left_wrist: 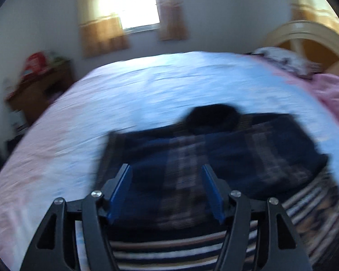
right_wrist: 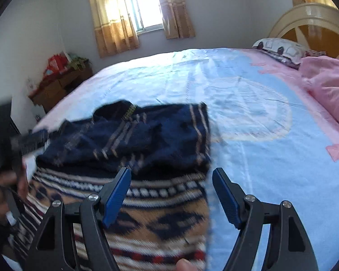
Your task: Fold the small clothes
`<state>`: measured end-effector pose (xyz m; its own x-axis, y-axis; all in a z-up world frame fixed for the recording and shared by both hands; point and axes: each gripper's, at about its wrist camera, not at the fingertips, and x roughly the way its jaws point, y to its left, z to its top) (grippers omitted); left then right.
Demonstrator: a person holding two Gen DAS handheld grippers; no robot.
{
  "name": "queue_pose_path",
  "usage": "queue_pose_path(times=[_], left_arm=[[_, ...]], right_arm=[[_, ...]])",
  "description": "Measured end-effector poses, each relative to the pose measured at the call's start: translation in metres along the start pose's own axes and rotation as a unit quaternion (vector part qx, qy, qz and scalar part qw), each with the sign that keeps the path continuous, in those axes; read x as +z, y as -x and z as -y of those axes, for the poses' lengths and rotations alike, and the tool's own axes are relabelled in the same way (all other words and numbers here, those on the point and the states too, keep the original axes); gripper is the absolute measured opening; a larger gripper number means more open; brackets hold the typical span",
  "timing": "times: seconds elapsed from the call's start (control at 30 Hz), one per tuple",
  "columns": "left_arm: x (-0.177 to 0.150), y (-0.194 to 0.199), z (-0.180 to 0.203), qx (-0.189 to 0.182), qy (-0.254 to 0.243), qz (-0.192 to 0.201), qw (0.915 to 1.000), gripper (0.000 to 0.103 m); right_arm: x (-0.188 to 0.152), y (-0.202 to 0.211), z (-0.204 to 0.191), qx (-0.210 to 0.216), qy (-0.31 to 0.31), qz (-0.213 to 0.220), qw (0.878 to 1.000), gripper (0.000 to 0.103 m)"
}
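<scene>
Patterned knit stuff (right_wrist: pixel 160 221) is lying closest to the cameras, a striped tan and navy piece spread on the bed (right_wrist: pixel 271 135), and the dark blue plaid garment (right_wrist: pixel 147 135) is sitting on its far edge, bunched and only half folded. Left tongs (left_wrist: pixel 166 189) are hanging over the blue garment with the jaws apart and nothing between them. In the right view they're just a blurry shape at the left edge (right_wrist: pixel 31 140). Right tongs (right_wrist: pixel 171 194) are also standing wide and empty, hovering over the near right corner of the knit piece.

My read: one fold on the blue garment is looking done and both tongs are lining up for the next grab. Next move probably needs each one pinching an edge of it and bringing that over evenly, flattening the lumpy collar end (left_wrist: pixel 212 118).
</scene>
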<state>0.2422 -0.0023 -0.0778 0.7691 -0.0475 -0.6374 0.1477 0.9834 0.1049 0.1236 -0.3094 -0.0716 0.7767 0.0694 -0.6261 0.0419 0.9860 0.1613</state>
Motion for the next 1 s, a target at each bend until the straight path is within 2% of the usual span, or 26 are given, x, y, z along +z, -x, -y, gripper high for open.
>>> queue_pose_path(times=[0.07, 0.13, 0.2, 0.37, 0.5, 0.53, 0.57, 0.63, 0.7, 0.87, 1.0], left_arm=[[-0.008, -0.005, -0.035, 0.039, 0.027, -0.004, 0.9989, 0.072], [-0.019, -0.017, -0.064, 0.074, 0.055, -0.023, 0.9954, 0.077], [-0.031, -0.029, -0.081, 0.075, 0.073, -0.05, 0.9932, 0.077], [-0.05, -0.045, -0.101, 0.042, 0.117, -0.082, 0.9888, 0.078], [-0.051, -0.05, -0.104, 0.02, 0.13, -0.091, 0.9871, 0.078], [-0.052, -0.048, -0.103, 0.017, 0.129, -0.091, 0.9874, 0.078], [-0.052, -0.047, -0.102, 0.016, 0.128, -0.091, 0.9874, 0.078], [-0.052, -0.046, -0.103, 0.009, 0.128, -0.089, 0.9877, 0.078], [-0.051, -0.044, -0.103, 0.005, 0.128, -0.086, 0.988, 0.078], [-0.051, -0.041, -0.095, -0.004, 0.112, -0.097, 0.9889, 0.078], [-0.05, -0.034, -0.089, -0.014, 0.103, -0.095, 0.99, 0.078]], right_arm=[[0.016, -0.006, -0.012, 0.011, 0.014, 0.004, 1.0, 0.073], [0.03, -0.02, -0.021, 0.04, 0.011, -0.011, 0.999, 0.065], [0.041, -0.044, -0.025, 0.058, -0.006, -0.037, 0.998, 0.064], [0.046, -0.112, -0.042, 0.009, 0.002, -0.101, 0.995, 0.052], [0.039, -0.144, -0.041, -0.008, -0.005, -0.146, 0.989, 0.049], [0.037, -0.148, -0.042, -0.01, -0.006, -0.149, 0.989, 0.042], [0.035, -0.15, -0.046, -0.011, 0.002, -0.149, 0.989, 0.037], [0.037, -0.149, -0.051, -0.014, 0.016, -0.143, 0.989, 0.016], [0.04, -0.143, -0.056, -0.02, 0.032, -0.13, 0.991, 0.008], [0.054, -0.116, -0.056, -0.044, 0.059, -0.073, 0.995, 0.006], [0.064, -0.104, -0.05, -0.064, 0.066, -0.044, 0.995, 0.006]])
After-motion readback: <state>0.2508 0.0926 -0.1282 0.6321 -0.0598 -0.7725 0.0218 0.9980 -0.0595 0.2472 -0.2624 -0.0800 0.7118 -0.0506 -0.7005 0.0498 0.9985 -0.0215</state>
